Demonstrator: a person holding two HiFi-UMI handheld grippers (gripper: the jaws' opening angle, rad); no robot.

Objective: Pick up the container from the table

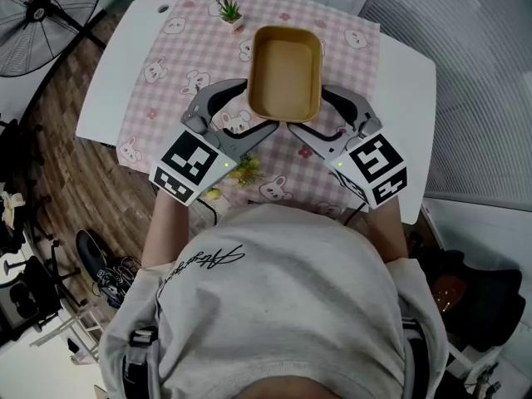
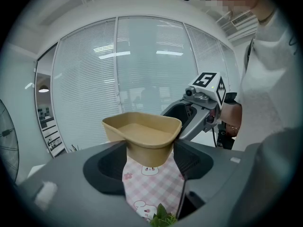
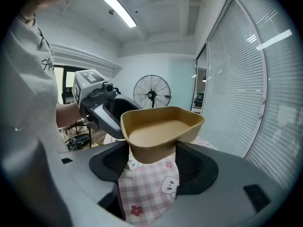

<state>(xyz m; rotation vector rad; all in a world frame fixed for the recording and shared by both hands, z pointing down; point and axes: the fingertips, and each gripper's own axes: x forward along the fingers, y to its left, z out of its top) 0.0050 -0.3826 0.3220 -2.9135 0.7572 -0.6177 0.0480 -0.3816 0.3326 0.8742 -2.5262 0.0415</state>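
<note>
The tan container [image 1: 285, 71] hangs clear of the tabletop, gripped from 2 sides at its near end. The left gripper [image 2: 149, 160] is clenched on the container's near left corner, its 2 dark pads pressed against the wall below the rim. The right gripper [image 3: 151, 157] is clamped the same way on the near right corner. In both gripper views the pink checked cloth [image 1: 174, 65] shows beneath the container's base, with a gap between them. The container is empty and sits level, its long side running from the near edge towards the far edge of the tabletop, above the middle of the cloth.

The cloth, printed with small animal faces, covers the middle of the white table [image 1: 125, 73] and leaves the left and right ends bare. A small potted plant [image 1: 229, 11] stands on the cloth at the far edge, just left of the container. A small yellow-green sprig [image 1: 245, 171] lies at the near edge, between the 2 marker cubes. A standing fan [image 1: 37, 15] is on the floor beyond the table's far left corner
</note>
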